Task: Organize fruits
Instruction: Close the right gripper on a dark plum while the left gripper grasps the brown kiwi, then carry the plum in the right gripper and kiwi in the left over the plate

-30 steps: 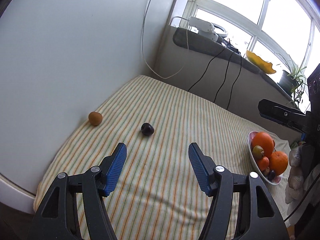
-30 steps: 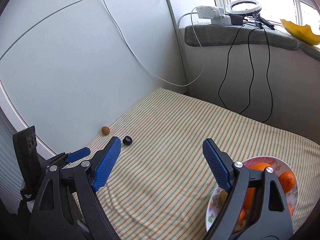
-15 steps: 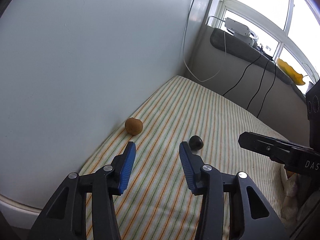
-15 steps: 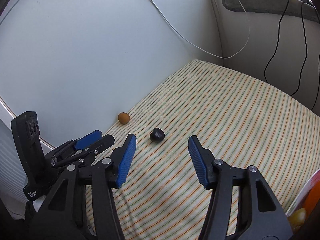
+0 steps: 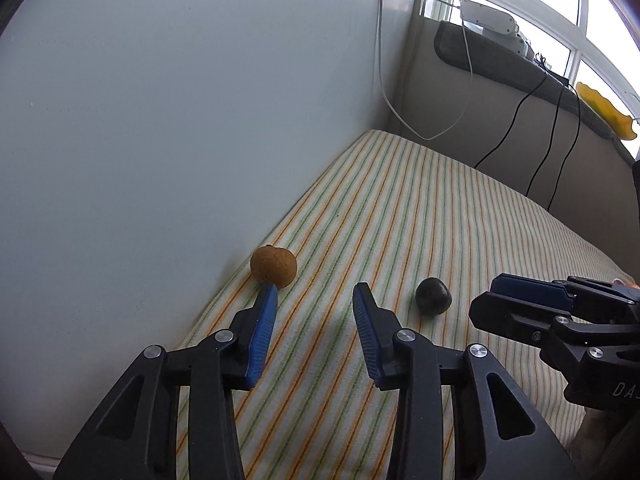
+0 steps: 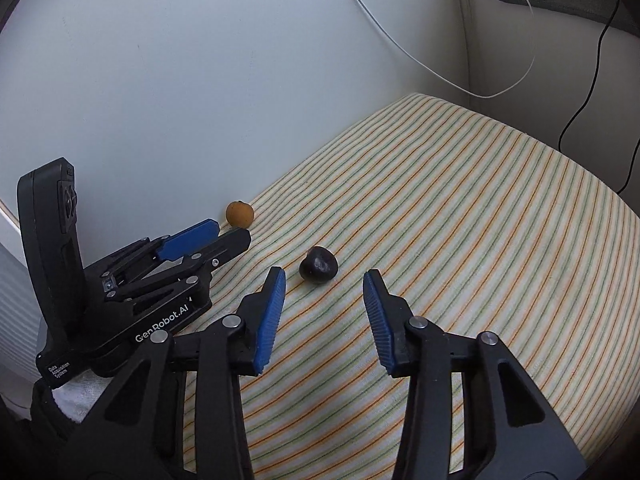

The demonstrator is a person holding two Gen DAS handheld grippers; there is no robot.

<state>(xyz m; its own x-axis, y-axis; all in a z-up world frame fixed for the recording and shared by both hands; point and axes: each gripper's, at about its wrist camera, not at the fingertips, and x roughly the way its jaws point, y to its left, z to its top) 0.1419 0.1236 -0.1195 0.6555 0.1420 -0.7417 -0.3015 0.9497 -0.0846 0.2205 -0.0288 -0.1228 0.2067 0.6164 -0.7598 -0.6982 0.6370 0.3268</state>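
A small round brown fruit [image 5: 274, 266] lies on the striped cloth [image 5: 420, 220] against the white wall. A dark purple fruit [image 5: 433, 296] lies to its right. My left gripper [image 5: 314, 294] is open and empty, its left fingertip just short of the brown fruit. In the right wrist view my right gripper [image 6: 324, 278] is open and empty, with the dark fruit [image 6: 319, 268] just ahead of its fingertips. The brown fruit [image 6: 240, 213] and the left gripper [image 6: 202, 238] show at the left there. The right gripper [image 5: 532, 300] shows at the right of the left wrist view.
The white wall [image 5: 180, 120] bounds the cloth on the left. A grey-padded ledge [image 5: 500, 60] with white and black cables [image 5: 556, 132] runs along the far side under a window. A yellow dish [image 5: 604, 114] sits on the ledge.
Both grippers have moved forward and left toward the two loose fruits and have narrowed their opening. The fruit bowl has left both views.
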